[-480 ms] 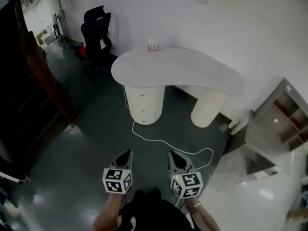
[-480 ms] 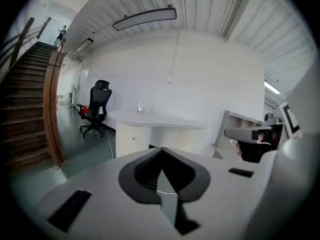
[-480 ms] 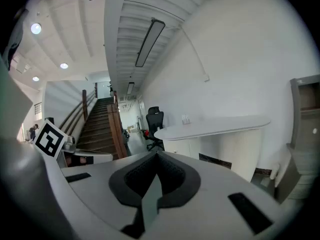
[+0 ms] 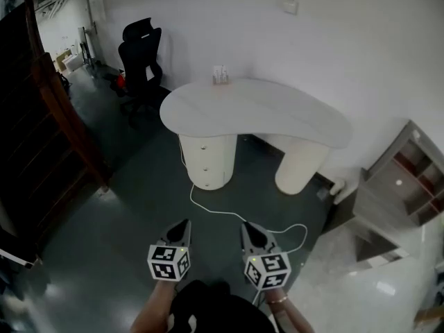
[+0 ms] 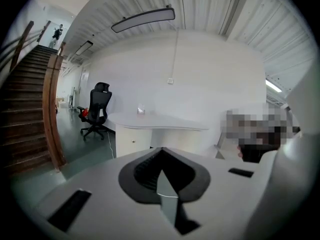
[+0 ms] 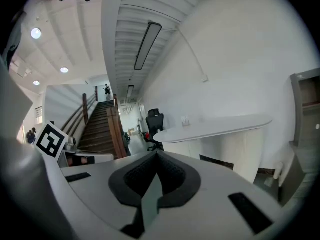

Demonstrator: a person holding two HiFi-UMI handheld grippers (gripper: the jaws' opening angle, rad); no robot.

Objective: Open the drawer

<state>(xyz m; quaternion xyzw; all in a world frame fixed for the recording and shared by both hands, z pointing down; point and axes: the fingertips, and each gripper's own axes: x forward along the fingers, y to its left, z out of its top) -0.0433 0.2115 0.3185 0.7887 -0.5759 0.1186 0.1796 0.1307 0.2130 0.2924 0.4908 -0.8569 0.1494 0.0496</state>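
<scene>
Left tongs and right tongs are hovering empty, jaws together, well apart from the drawer under the counter (approach step, seemingly); next calls for reaching its knob.

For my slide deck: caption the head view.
Left gripper and right gripper, both shut, face a white desk with closed drawers.

The desk is cream-white, as is its drawer pedestal, which is dotted with small dark knobs. Beyond the desk's left end a black office chair stands by a white wall, and in front of the desk a white cable crosses the glossy dark grey-green floor. Further out from the desk, the left gripper and right gripper have dark grey jaws and white cubes patterned with black squares.
</scene>
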